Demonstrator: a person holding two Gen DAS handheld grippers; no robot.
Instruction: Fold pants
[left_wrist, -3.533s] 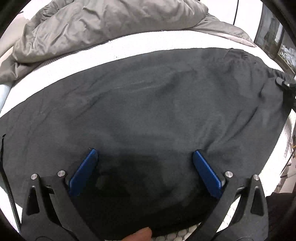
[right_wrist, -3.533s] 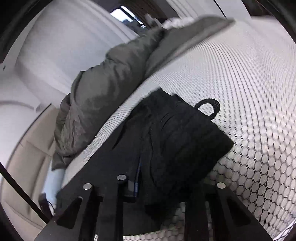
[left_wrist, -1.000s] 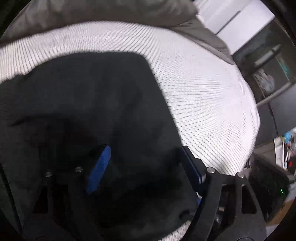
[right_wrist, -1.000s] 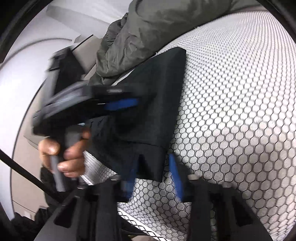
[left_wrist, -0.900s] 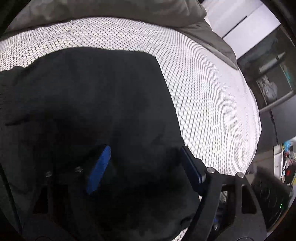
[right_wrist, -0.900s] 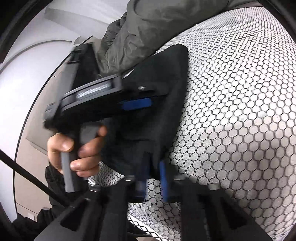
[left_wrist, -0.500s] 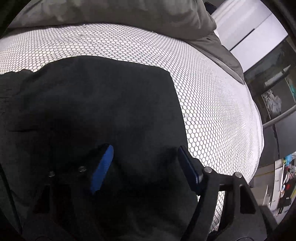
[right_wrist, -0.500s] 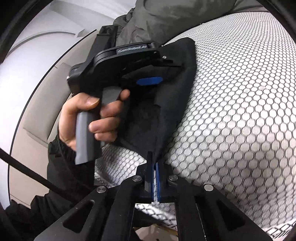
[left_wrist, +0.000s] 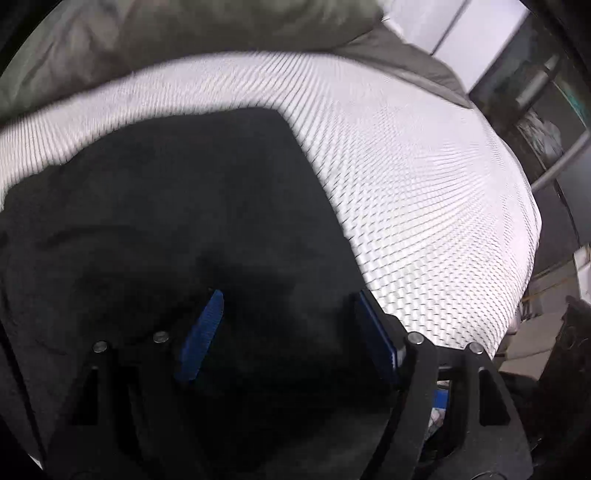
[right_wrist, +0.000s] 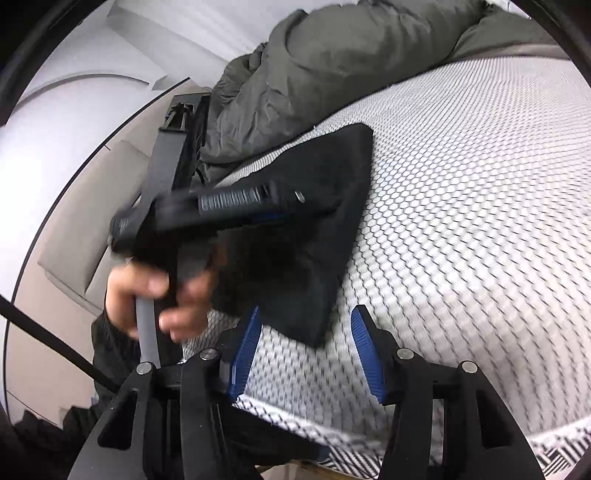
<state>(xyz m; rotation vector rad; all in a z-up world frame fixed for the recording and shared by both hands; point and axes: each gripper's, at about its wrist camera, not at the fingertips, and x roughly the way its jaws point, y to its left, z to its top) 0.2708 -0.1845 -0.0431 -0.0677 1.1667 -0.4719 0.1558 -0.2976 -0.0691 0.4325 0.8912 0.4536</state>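
Observation:
The black pants (left_wrist: 177, 206) lie folded into a compact rectangle on the white honeycomb mattress (left_wrist: 424, 192). My left gripper (left_wrist: 288, 306) is open just above the folded pants, its blue pads (left_wrist: 201, 332) spread over the cloth. In the right wrist view the folded pants (right_wrist: 325, 229) lie ahead, with the left gripper body (right_wrist: 236, 206) blurred over them in a hand. My right gripper (right_wrist: 306, 317) is open and empty, its blue pads (right_wrist: 245, 350) either side of the pants' near corner.
A crumpled grey duvet (right_wrist: 351, 62) lies along the far side of the mattress and also shows in the left wrist view (left_wrist: 184, 44). The mattress edge (right_wrist: 406, 450) is close below my right gripper. Shelves and clutter (left_wrist: 546, 122) stand beyond the bed at right.
My right gripper has opened and let go of the pants' corner, which it pinched half a second ago. The left gripper stays open over the folded pants and is moving.

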